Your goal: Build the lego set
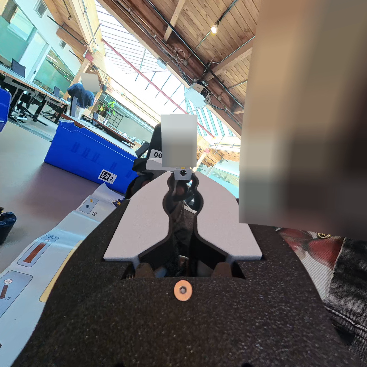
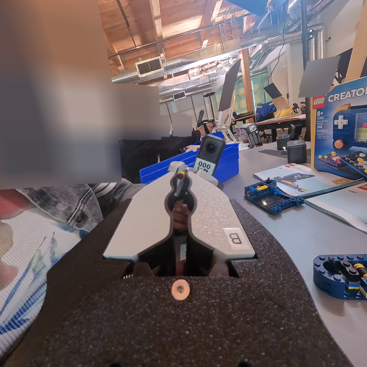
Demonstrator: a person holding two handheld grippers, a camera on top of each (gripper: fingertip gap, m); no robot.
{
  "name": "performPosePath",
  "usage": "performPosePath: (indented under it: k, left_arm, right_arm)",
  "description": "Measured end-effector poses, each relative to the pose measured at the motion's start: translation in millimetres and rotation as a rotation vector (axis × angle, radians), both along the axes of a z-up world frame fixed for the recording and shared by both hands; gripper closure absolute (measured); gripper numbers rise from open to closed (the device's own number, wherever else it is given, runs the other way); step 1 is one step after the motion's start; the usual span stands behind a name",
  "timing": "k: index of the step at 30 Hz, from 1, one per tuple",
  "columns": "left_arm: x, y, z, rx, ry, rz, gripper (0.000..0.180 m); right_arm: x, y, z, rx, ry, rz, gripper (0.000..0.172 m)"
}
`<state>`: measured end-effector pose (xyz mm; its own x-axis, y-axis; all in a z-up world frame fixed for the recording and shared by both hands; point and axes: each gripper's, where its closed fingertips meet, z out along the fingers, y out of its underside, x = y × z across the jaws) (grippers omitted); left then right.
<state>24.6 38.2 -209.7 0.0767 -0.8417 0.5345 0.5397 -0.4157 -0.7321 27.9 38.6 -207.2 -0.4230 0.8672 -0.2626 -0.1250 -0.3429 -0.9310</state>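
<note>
Left gripper (image 1: 183, 174): raised off the table, its white fingers (image 1: 151, 208) pinching a small grey brick (image 1: 183, 174) with a round hole at the very tips.

Right gripper (image 2: 180, 177): facing the left one, tips closed on a thin grey rod (image 2: 179, 186) with a yellow-brown knob; the rod ran back between the fingers, and its tip seemed to meet the brick, though the contact was small and unclear.

Table (image 2: 268, 228), grey: a blue bin (image 1: 87, 153) stood behind the grippers; an open instruction booklet (image 2: 294, 178), a blue brick build (image 2: 272, 195), a toy box (image 2: 341, 131) and a round dark-blue build (image 2: 341, 276) lay to the right.
</note>
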Motion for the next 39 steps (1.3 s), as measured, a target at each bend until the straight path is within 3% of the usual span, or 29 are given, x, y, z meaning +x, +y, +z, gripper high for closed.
performPosePath:
  k: [9,17,22,27,30,35,39]
  left_arm:
    - [8.0,-3.0,-5.6,0.019,0.070,-0.008,0.164]
    - [6.7,0.4,-5.9,-0.030,0.021,-0.009,0.165]
    - [3.8,5.4,-6.0,-0.144,-0.098,-0.044,0.165]
    - [1.0,6.5,1.6,-0.267,-0.317,-0.121,0.165]
    - [-1.2,4.7,8.9,-0.292,-0.424,-0.167,0.165]
    - [-13.4,10.2,10.8,-0.302,-0.489,-0.140,0.165]
    - [-13.2,11.8,8.9,-0.308,-0.484,-0.125,0.165]
  right_arm:
    - [-3.8,-4.6,-5.1,0.049,-0.024,-0.009,0.165]
    - [-5.8,-1.0,-6.1,0.206,-0.018,-0.127,0.165]
    - [-9.7,4.9,-6.5,0.367,-0.015,-0.280,0.165]
    - [-10.6,5.2,0.7,0.613,0.019,-0.449,0.165]
    - [-10.7,2.3,4.8,0.620,0.031,-0.450,0.161]
    - [-4.1,4.7,16.4,0.575,0.093,-0.466,0.158]
    - [-4.5,3.3,16.8,0.737,0.109,-0.564,0.159]
